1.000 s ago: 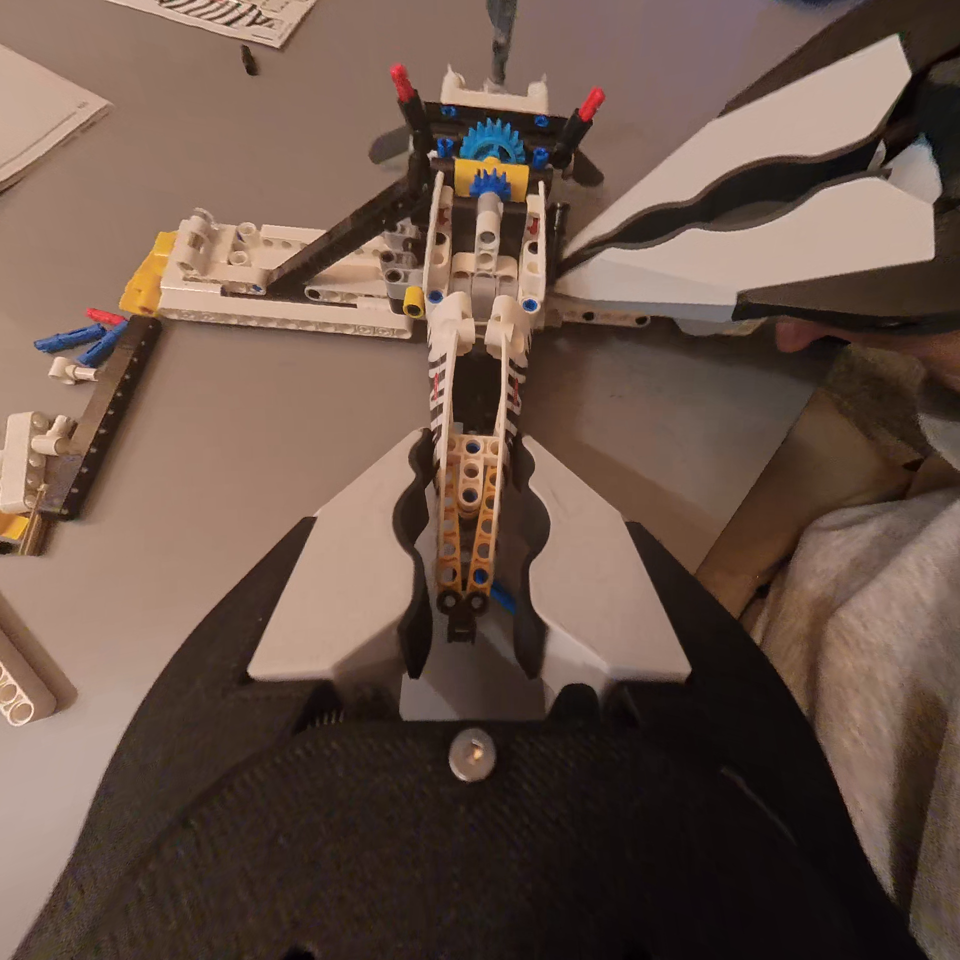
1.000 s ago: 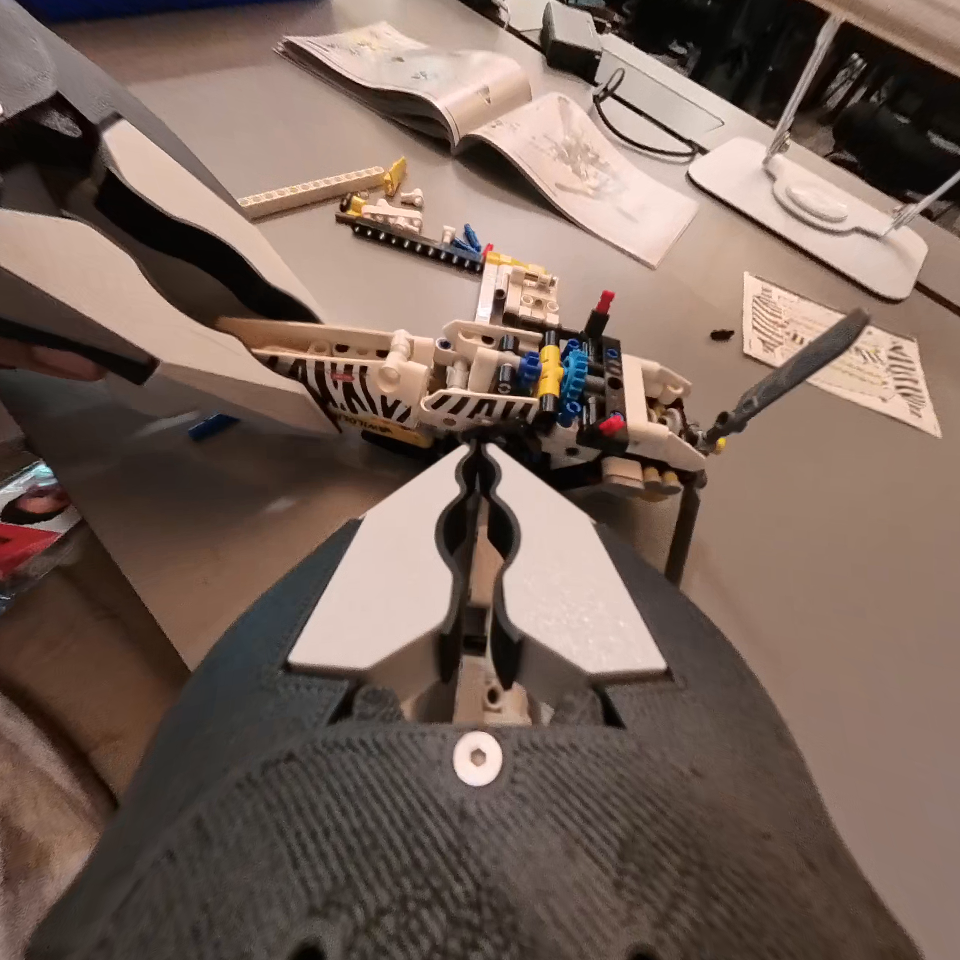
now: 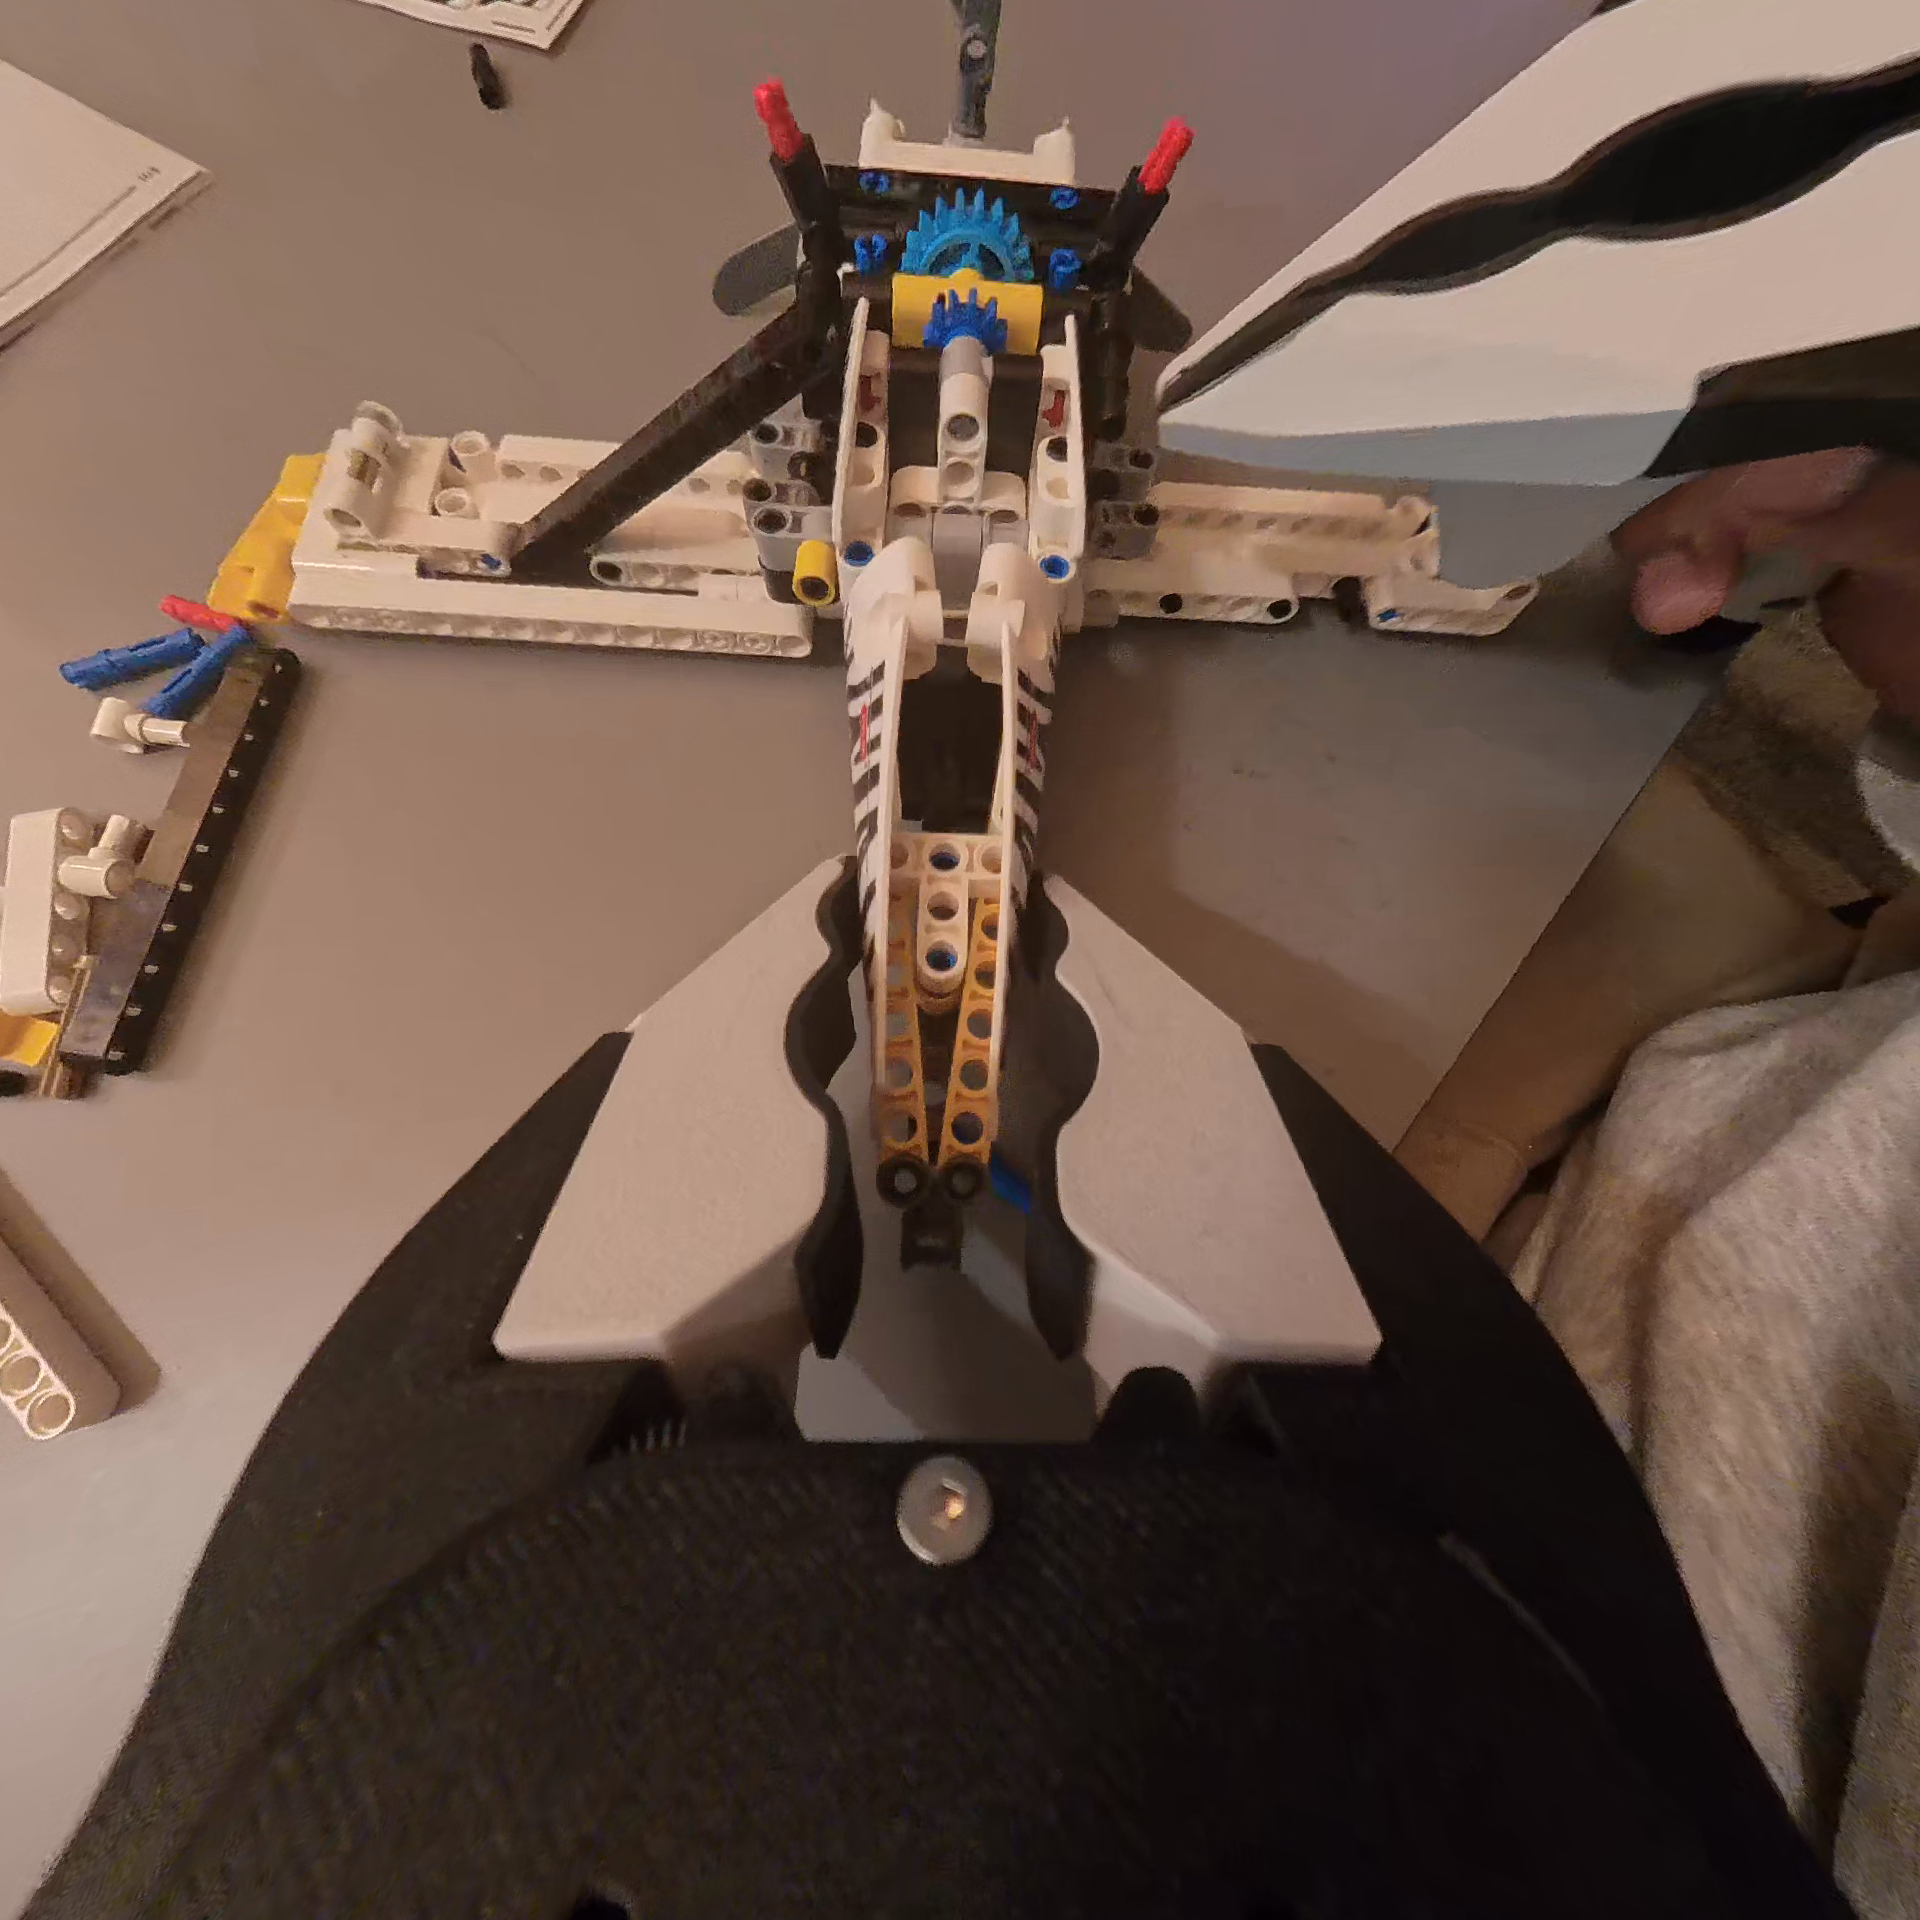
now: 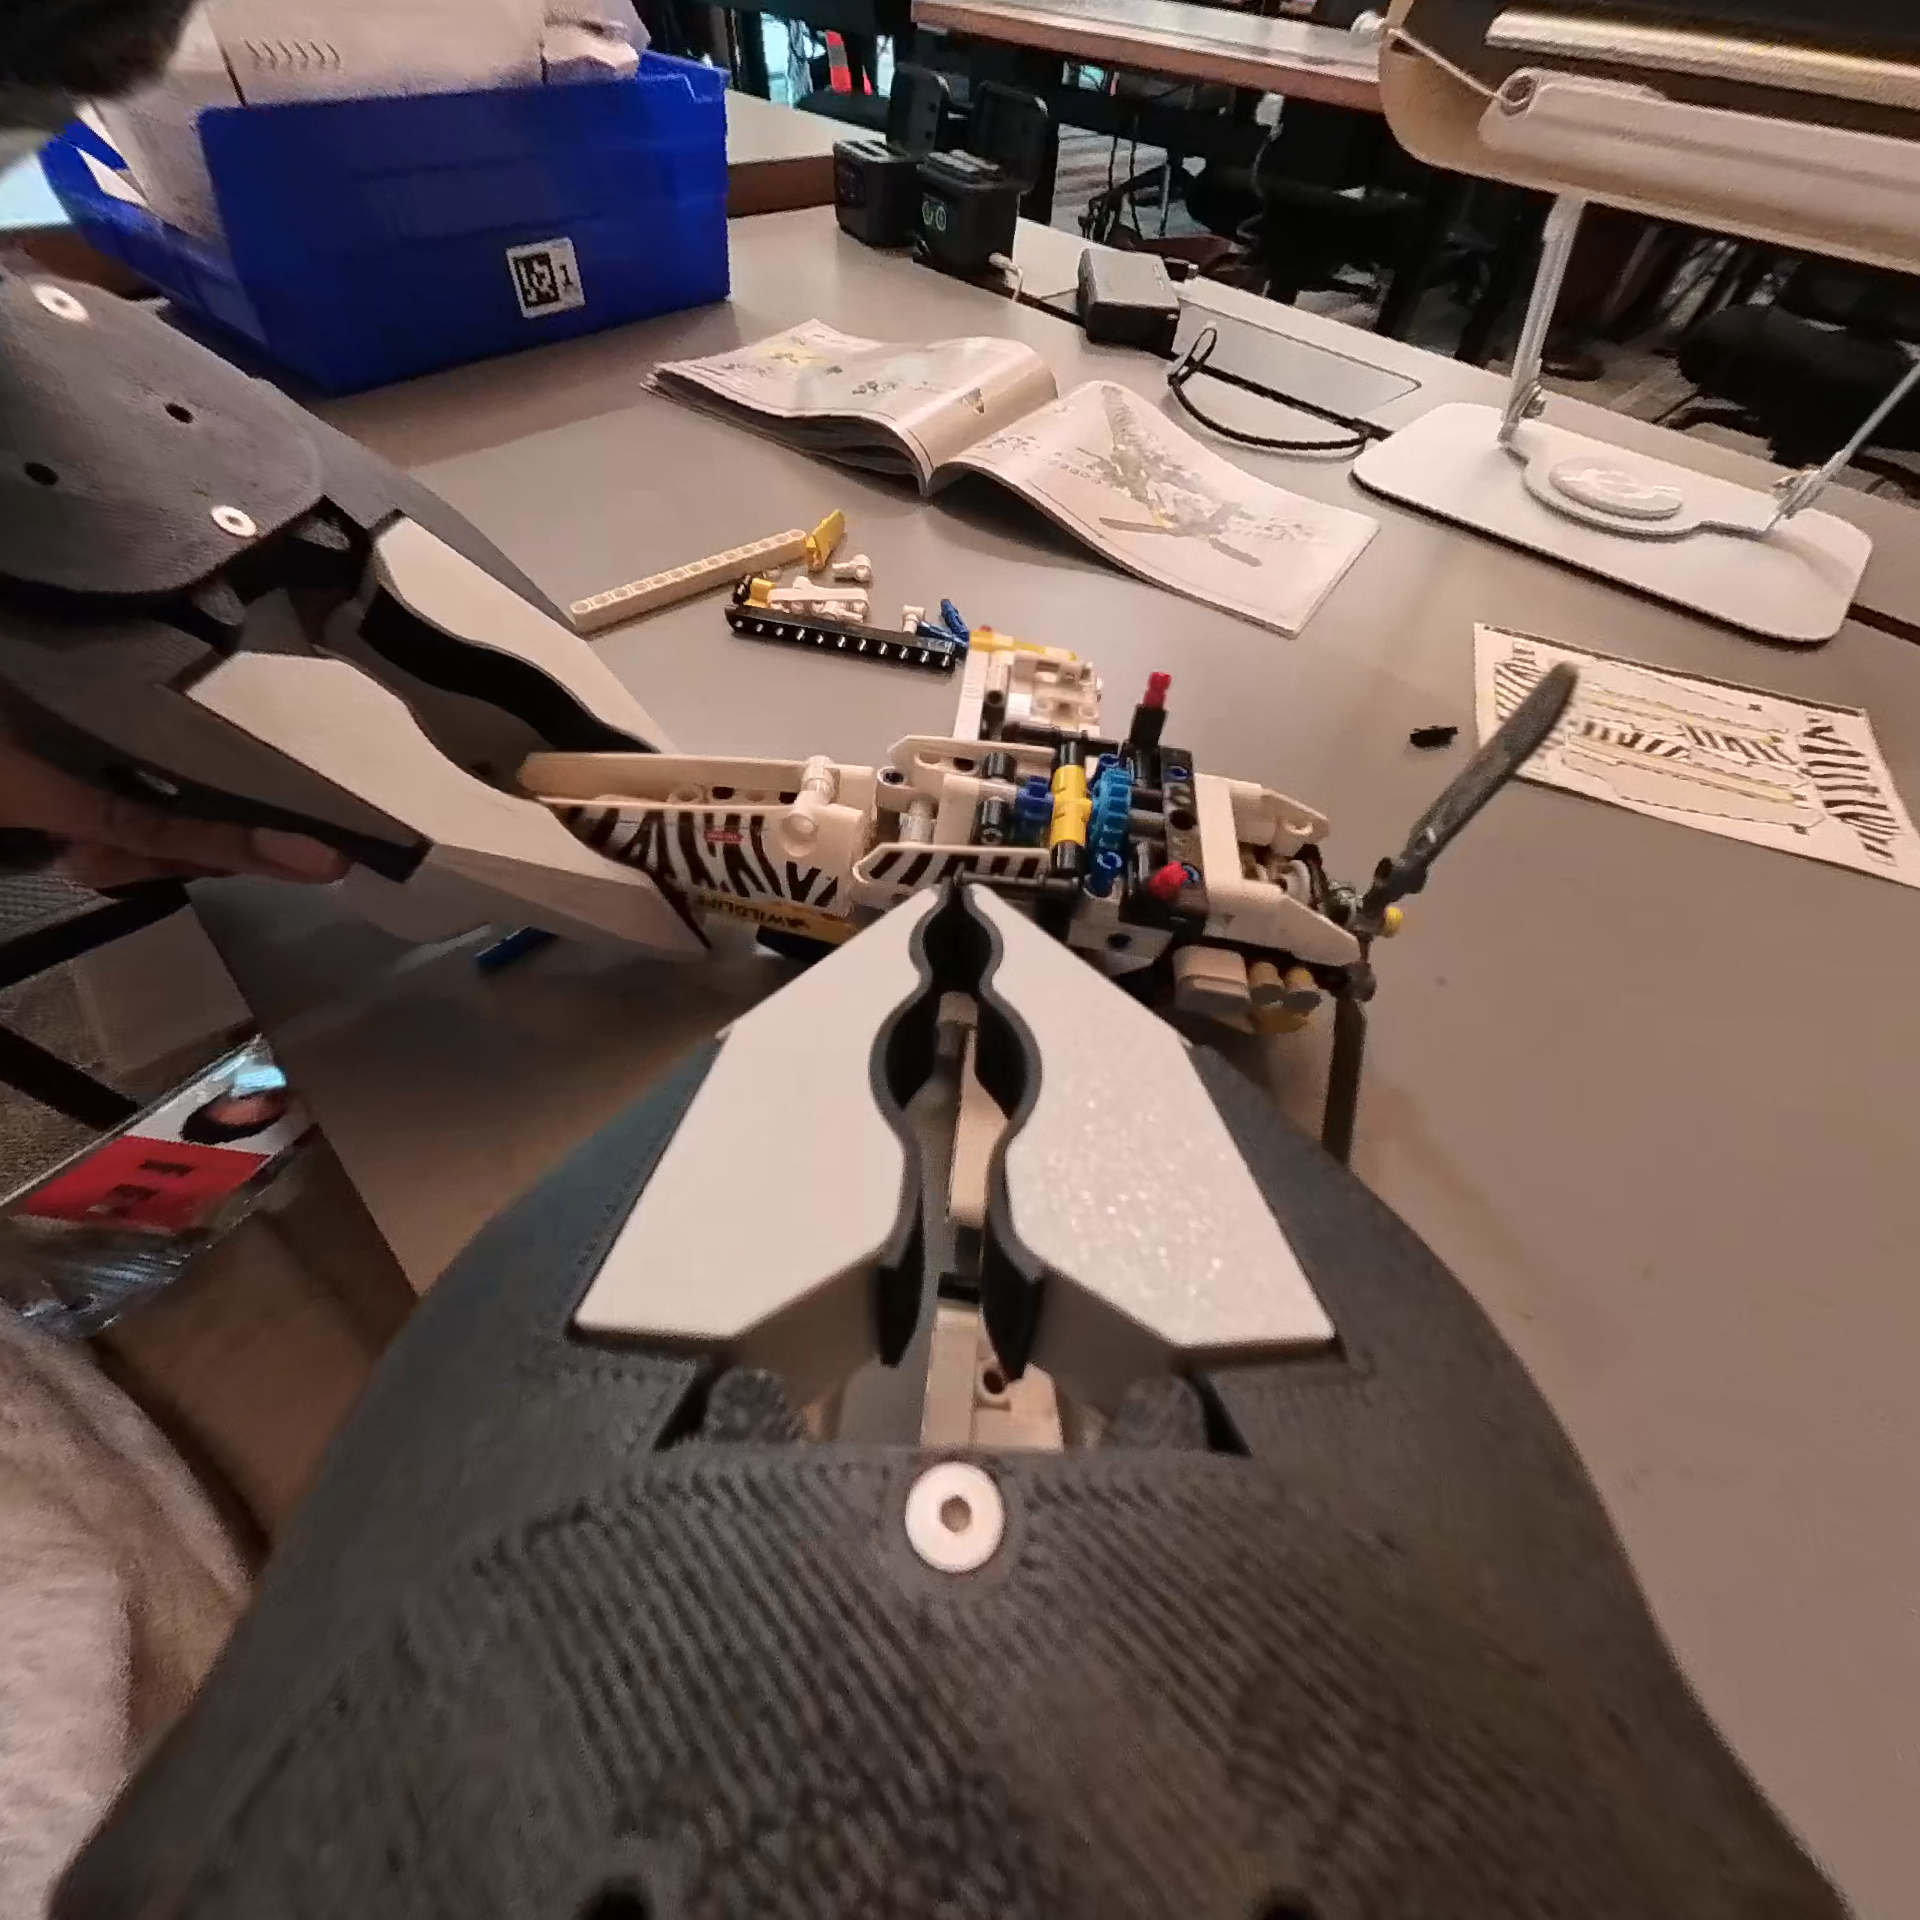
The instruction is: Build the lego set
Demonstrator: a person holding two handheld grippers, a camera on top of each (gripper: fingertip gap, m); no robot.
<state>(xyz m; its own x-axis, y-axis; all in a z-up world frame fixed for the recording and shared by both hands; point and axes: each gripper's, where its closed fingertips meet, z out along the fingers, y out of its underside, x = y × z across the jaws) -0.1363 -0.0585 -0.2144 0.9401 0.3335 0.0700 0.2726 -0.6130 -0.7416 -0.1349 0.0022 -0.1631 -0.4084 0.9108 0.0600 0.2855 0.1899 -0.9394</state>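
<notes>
The zebra-striped Lego plane lies nose away from me, with a blue gear, red pins and a grey propeller; it also shows in the right wrist view. My left gripper is shut on its yellow-and-white tail and shows at the left of the right wrist view. My right gripper is shut along the plane's right wing, whose white beam shows between the fingers. It enters the left wrist view from the upper right. The left wing carries a black strut.
Loose parts lie left of the plane: a long black beam, blue pins, a white beam. An open instruction booklet, a sticker sheet, a blue bin and a lamp base stand farther off. The table edge runs at my right. The gap from one gripper's tips to the other's is roughly 8 cm.
My right gripper has tilted and risen, so more of the right wing shows under it and its camera sees farther across the room. The left gripper and the plane have hardly moved.
</notes>
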